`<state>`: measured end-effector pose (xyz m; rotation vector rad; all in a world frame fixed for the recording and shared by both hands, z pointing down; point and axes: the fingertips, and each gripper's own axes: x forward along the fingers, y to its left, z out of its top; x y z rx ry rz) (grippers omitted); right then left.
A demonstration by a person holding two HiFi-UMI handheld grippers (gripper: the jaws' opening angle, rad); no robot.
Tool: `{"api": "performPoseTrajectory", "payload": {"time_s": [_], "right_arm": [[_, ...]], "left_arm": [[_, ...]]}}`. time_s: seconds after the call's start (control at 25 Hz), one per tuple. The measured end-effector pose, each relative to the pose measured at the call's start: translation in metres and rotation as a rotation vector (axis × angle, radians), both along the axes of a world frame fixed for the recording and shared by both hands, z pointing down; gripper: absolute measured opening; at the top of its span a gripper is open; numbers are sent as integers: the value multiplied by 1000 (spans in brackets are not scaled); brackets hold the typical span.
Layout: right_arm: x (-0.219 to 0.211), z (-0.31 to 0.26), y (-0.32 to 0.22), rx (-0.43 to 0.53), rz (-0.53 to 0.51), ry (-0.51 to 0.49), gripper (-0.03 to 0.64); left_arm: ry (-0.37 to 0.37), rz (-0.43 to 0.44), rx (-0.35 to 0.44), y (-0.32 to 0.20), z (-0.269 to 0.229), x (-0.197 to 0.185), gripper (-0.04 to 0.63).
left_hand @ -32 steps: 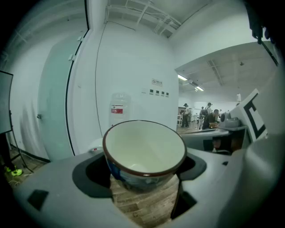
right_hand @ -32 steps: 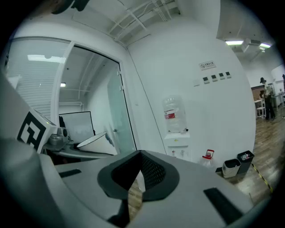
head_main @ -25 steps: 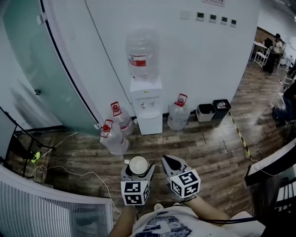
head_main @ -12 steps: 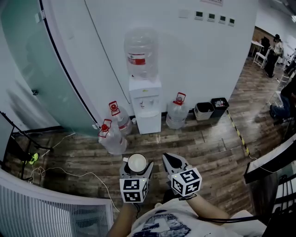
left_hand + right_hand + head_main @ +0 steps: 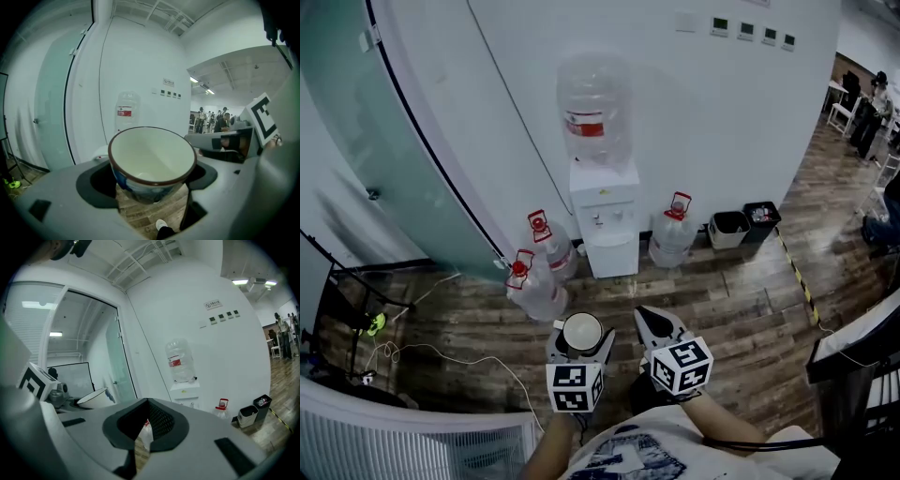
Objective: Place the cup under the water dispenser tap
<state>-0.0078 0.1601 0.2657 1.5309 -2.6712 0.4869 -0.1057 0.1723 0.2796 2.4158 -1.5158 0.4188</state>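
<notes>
A white cup [image 5: 581, 333] with a brown rim and a blue pattern outside sits upright between the jaws of my left gripper [image 5: 581, 343], which is shut on it. In the left gripper view the cup [image 5: 152, 161] fills the middle, held by its lower body in that gripper [image 5: 152, 185]. My right gripper [image 5: 654, 324] is beside it, shut and holding nothing; its own view shows the right gripper [image 5: 146, 423] with jaws together. The white water dispenser [image 5: 607, 220], with a clear bottle [image 5: 595, 108] on top, stands against the wall some way ahead of both grippers.
Spare water bottles [image 5: 542, 289] [image 5: 675, 234] stand on the wooden floor either side of the dispenser. Two small bins [image 5: 729, 228] sit to its right. A glass partition [image 5: 384, 159] runs along the left, and cables [image 5: 441, 352] lie on the floor. People stand far right.
The dispenser looks slightly larger and further right in the head view. Both grippers keep their pose, and the cup stays in the left one.
</notes>
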Motion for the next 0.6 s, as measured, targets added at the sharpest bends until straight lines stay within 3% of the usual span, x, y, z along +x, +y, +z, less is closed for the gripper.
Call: {"api": "performPoseTrajectory", "payload": {"time_s": [0.6], "right_arm": [[42, 26, -198, -67, -66, 22, 21]], "left_arm": [[-15, -56, -73, -199, 28, 37, 443]]}}
